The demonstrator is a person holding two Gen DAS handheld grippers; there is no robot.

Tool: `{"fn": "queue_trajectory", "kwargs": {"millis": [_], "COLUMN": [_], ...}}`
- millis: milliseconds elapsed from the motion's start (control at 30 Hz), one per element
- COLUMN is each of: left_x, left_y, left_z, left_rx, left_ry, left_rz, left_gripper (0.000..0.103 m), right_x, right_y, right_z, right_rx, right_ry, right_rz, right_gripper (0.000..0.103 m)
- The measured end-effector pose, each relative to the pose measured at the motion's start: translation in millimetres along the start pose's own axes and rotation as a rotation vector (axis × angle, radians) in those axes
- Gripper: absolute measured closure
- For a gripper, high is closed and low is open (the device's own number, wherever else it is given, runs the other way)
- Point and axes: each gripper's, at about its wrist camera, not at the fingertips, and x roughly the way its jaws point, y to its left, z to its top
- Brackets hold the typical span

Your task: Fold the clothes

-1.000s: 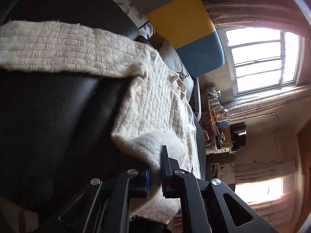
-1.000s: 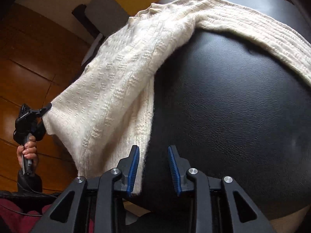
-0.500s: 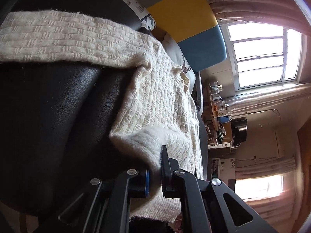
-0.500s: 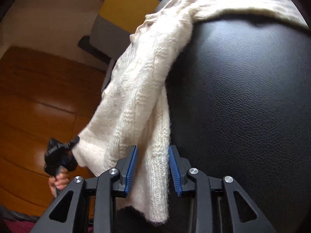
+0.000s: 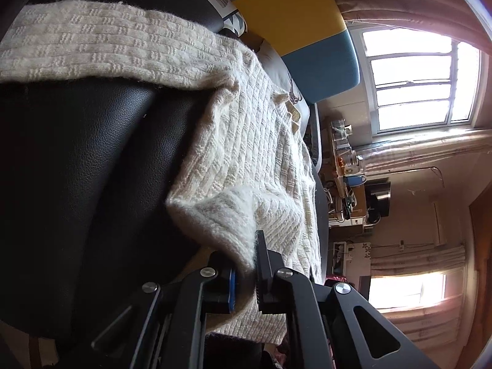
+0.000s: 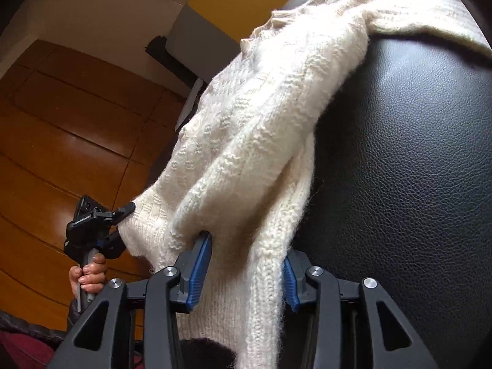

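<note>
Cream cable-knit wool sweater (image 6: 246,141), draped on our black leather seat (image 6: 415,153), looks soft, floppy and stretchy; left claw (image 5: 246,276) pinches its hem, right claw (image 6: 243,272) straddles the side edge, not yet clamped.

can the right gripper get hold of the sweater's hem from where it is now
Probably yes. The right gripper stands open with the cream sweater hanging between its blue pads; nothing blocks closing.

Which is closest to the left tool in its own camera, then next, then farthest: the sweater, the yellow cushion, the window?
1. Sweater, pinched in the left tool.
2. Yellow cushion, up behind the sweater.
3. Window, far right wall.
</note>
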Motion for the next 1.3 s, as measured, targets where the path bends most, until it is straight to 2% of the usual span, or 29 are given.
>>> {"fn": "queue_trajectory", "kwargs": {"millis": [67, 100, 133, 167, 233, 333, 400, 467, 500, 600, 667, 700, 767, 833, 933, 1000, 1067, 1133, 1200, 1267, 1300], "left_x": [0, 0, 0, -1, -3, -9, -13, -16, -16, -12, -9, -7, -8, -10, -13, -16, -18, -20, -23, -29, -33], "left_y": [2, 4, 5, 5, 6, 2, -1, -4, -3, -2, -2, -2, -2, -1, 0, 1, 2, 3, 3, 7, 10], "left_z": [-1, -2, -2, -2, -2, -2, -2, -2, -2, -4, -7, -10, -15, -20, -27, -32, -37, -42, -47, -48, -47], "left_rx": [-0.009, -0.016, -0.022, -0.021, -0.020, -0.001, 0.019, 0.038, 0.041, 0.049, 0.057, 0.070, 0.087, 0.098, 0.116, 0.127, 0.139, 0.150, 0.162, 0.163, 0.160], "left_ry": [0.001, 0.002, 0.003, 0.001, -0.003, -0.011, -0.015, -0.016, -0.015, -0.004, 0.015, 0.035, 0.060, 0.075, 0.098, 0.113, 0.128, 0.144, 0.159, 0.155, 0.148], "left_rz": [-0.001, -0.002, -0.002, 0.000, 0.003, 0.005, 0.007, 0.011, 0.011, 0.028, 0.043, 0.048, 0.048, 0.039, 0.027, 0.019, 0.011, 0.003, -0.005, -0.020, -0.029], "left_gripper": [0.095, 0.095, 0.095, 0.095, 0.095, 0.095, 0.095, 0.095, 0.095, 0.095, 0.095, 0.095, 0.095, 0.095, 0.091, 0.083, 0.078, 0.077, 0.077, 0.077, 0.077], "right_x": [-3, -2, -3, -4, -12, -50, -92, -122, -125, -108, -97, -95, -96, -102, -124, -127, -116, -85, -50, -25, -23], "right_y": [-14, -16, -15, -14, -4, 36, 77, 96, 93, 61, 37, 30, 23, 27, 24, 29, 38, 53, 60, 53, 50], "right_z": [6, 8, 9, 9, 8, 3, -5, -14, -19, -38, -51, -55, -58, -57, -45, -34, -25, -19, -19, -21, -19], "right_rx": [0.113, 0.122, 0.109, 0.095, 0.064, -0.024, -0.145, -0.225, -0.226, -0.163, -0.113, -0.093, -0.050, -0.050, -0.049, -0.072, -0.112, -0.183, -0.267, -0.328, -0.347], "right_ry": [0.007, 0.024, 0.021, 0.019, 0.012, -0.053, -0.114, -0.122, -0.095, 0.023, 0.071, 0.081, 0.087, 0.066, -0.021, -0.070, -0.088, -0.052, 0.020, 0.118, 0.133], "right_rz": [0.071, 0.063, 0.012, -0.040, -0.104, -0.044, 0.002, -0.031, -0.080, -0.301, -0.420, -0.431, -0.400, -0.387, -0.436, -0.447, -0.445, -0.460, -0.533, -0.689, -0.740], "right_gripper": [0.066, 0.077, 0.094, 0.095, 0.096, 0.097, 0.097, 0.097, 0.097, 0.097, 0.097, 0.094, 0.092, 0.083, 0.082, 0.081, 0.081, 0.081, 0.081, 0.082, 0.084]}}
